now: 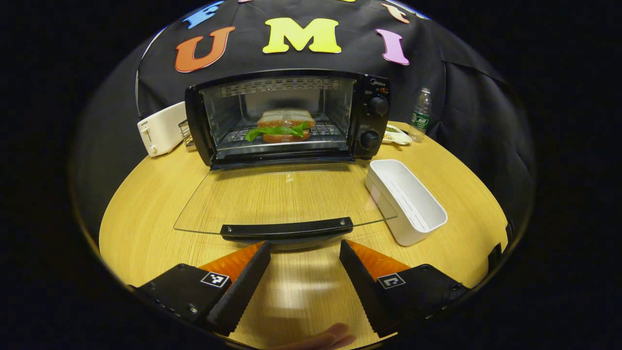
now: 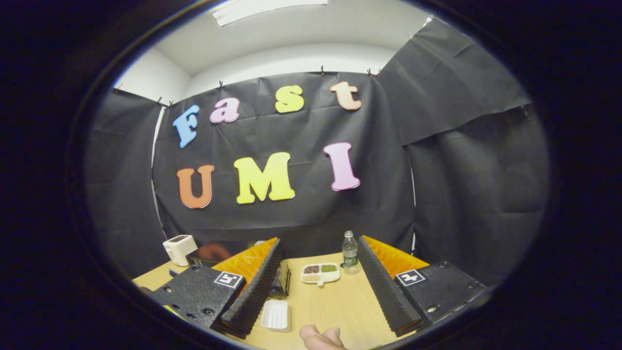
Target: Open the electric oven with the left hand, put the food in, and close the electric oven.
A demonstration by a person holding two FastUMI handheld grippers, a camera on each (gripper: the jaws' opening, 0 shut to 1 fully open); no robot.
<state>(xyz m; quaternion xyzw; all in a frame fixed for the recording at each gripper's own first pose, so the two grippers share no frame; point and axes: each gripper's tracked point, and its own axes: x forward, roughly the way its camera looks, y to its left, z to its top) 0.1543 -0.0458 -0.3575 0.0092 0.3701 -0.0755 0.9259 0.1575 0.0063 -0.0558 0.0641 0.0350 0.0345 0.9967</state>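
Note:
The black electric oven (image 1: 286,116) stands at the back of the round wooden table, its glass door (image 1: 282,199) folded down flat. A sandwich (image 1: 283,125) with green lettuce rests on the rack inside. My left gripper (image 1: 304,253) is open, just in front of the door's black handle (image 1: 287,228), with nothing between its fingers. In the right gripper view, my right gripper (image 2: 318,262) is open and empty, raised above the table and aimed at the wall. Part of the oven (image 2: 281,282) peeks past its left finger.
An empty white tray (image 1: 406,201) lies right of the door, also the white tray (image 2: 276,315). A white toaster (image 1: 160,129) stands left of the oven, a water bottle (image 1: 420,115) and a divided dish (image 2: 320,273) to its right. A fingertip (image 1: 330,338) shows below.

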